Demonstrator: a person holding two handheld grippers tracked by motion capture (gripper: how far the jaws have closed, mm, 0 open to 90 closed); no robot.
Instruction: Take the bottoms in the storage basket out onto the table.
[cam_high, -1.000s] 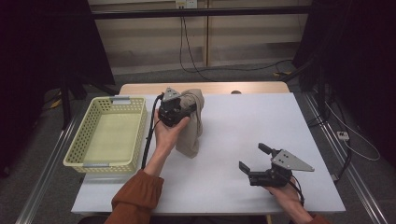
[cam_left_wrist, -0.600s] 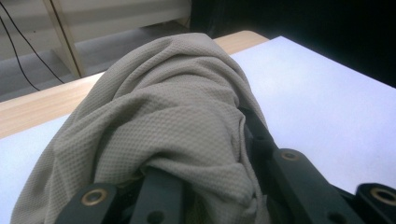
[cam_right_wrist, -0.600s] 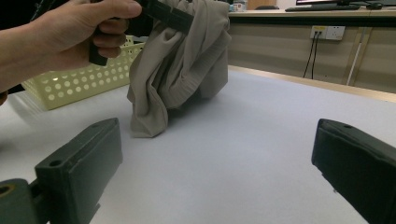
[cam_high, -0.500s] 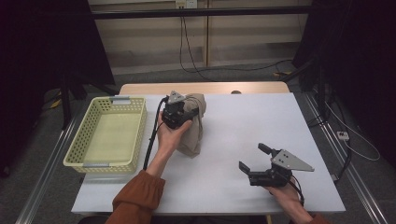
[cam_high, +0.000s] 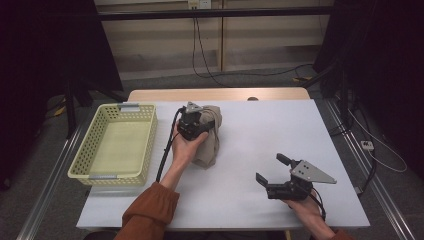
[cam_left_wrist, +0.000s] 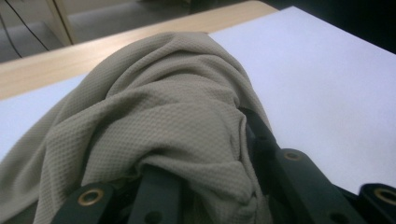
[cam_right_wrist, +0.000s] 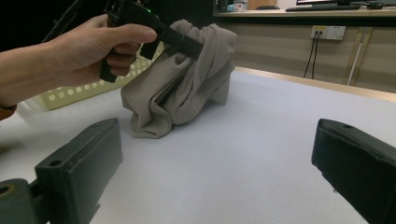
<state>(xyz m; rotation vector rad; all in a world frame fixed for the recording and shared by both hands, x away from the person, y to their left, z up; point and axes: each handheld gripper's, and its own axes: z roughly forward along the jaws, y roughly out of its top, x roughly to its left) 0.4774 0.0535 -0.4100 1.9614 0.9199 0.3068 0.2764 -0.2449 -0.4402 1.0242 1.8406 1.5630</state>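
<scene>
A beige knit cloth (cam_high: 211, 146) hangs in a bunch from my left gripper (cam_high: 207, 124) near the table's back middle, and its lower folds rest on the white tabletop. In the left gripper view the cloth (cam_left_wrist: 163, 112) is draped over both black jaws, which are shut on a fold of it. The right gripper view shows the left gripper (cam_right_wrist: 184, 43) in a hand, holding the cloth (cam_right_wrist: 187, 88) up from one side. My right gripper (cam_high: 270, 168) rests low at the front right, open, with nothing between its jaws (cam_right_wrist: 217, 135).
A pale yellow plastic basket (cam_high: 150, 142) stands at the table's left side, just left of the left forearm, and it has nothing in it. A cable trails from the left gripper along the forearm. The table's wooden far edge (cam_high: 260, 94) runs behind the cloth.
My left gripper has sunk a little toward the table with the cloth, so more of the cloth piles on the surface. The right gripper has stayed put.
</scene>
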